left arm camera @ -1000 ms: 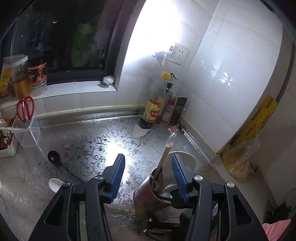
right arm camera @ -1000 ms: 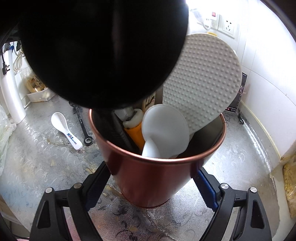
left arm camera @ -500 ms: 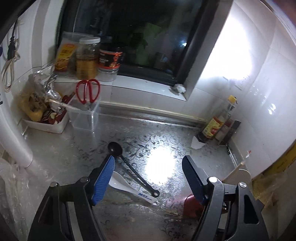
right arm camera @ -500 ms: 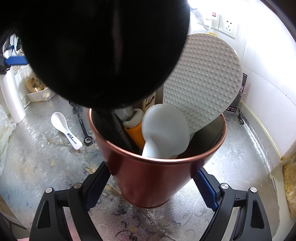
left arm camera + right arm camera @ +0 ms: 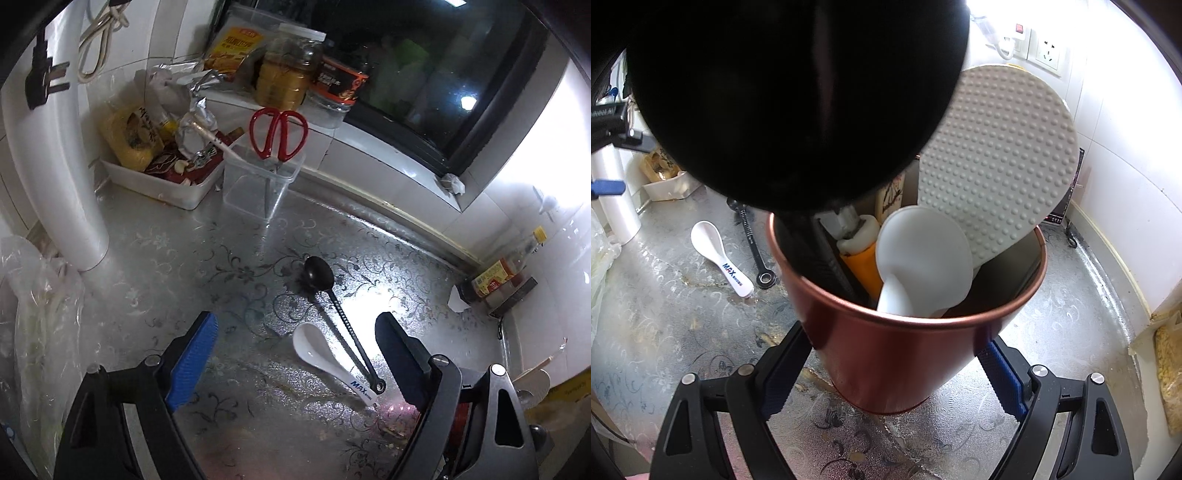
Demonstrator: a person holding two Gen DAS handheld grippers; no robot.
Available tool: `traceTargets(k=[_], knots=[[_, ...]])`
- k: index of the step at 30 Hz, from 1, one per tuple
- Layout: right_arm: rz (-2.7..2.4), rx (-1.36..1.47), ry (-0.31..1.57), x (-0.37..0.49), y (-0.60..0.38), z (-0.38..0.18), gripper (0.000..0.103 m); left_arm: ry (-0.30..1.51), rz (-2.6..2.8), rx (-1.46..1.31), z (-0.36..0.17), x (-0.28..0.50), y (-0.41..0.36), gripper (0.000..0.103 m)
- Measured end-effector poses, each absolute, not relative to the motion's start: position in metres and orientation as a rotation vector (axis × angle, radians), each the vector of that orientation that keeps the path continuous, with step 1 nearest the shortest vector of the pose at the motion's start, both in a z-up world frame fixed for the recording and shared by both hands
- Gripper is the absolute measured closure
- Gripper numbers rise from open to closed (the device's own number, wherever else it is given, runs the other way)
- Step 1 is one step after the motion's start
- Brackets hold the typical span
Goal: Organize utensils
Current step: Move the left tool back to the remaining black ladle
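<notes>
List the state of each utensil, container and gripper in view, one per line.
Left gripper: open, empty, jaws just widened.
Right gripper: shut on copper cup.
Copper cup: tilted, holding utensils.
White spoon: loose on counter.
Black ladle: loose on counter, beside spoon.
Red scissors: standing in clear box.

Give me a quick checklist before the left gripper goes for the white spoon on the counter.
1. Left gripper open, nothing between its jaws, which have just been opening: ok.
2. White spoon lying free on the counter: ok.
3. Black ladle clear of the spoon: not ok, its handle lies right alongside.
4. Right gripper clamped on the copper holder: ok.
5. Room in the holder for another utensil: cannot tell, it looks crowded.
</notes>
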State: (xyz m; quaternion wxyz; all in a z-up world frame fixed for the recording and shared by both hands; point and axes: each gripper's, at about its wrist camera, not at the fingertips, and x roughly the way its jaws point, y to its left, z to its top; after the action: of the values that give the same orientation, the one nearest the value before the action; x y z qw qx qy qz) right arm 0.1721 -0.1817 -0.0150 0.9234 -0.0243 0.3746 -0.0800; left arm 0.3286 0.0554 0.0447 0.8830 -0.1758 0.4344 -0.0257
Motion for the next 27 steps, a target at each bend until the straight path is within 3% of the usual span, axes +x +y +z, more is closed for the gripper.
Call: traceTargets(k=[16,18,21,25,27], knots=[[-0.173,-0.052,0.774,0.177,-0.175,-0.017,0.012,1.093,-0.096,-0.449,-0.022,0.355,0.045,0.016],[-0.173,-0.052,0.775,0.177,-0.174,-0.017,0.012,1.101,-0.097,-0.442,-0.028,0.358,0.042,0.018],[-0.175,-0.052,0.776,0.177,-0.174,-0.017,0.012,1.104,-0.104,-0.447,-0.036,0.363,0.04,0.035],[-0.177,-0.053,0.778,0.178,-0.174,-0.017,0.012,1.109,-0.095,-0.497,-0.047,0.371,0.041,0.037],[-0.177,-0.053,0.778,0.178,-0.174,-0.017,0.012,1.119,-0.098,-0.486,-0.05,0.375,0.038,0.044]])
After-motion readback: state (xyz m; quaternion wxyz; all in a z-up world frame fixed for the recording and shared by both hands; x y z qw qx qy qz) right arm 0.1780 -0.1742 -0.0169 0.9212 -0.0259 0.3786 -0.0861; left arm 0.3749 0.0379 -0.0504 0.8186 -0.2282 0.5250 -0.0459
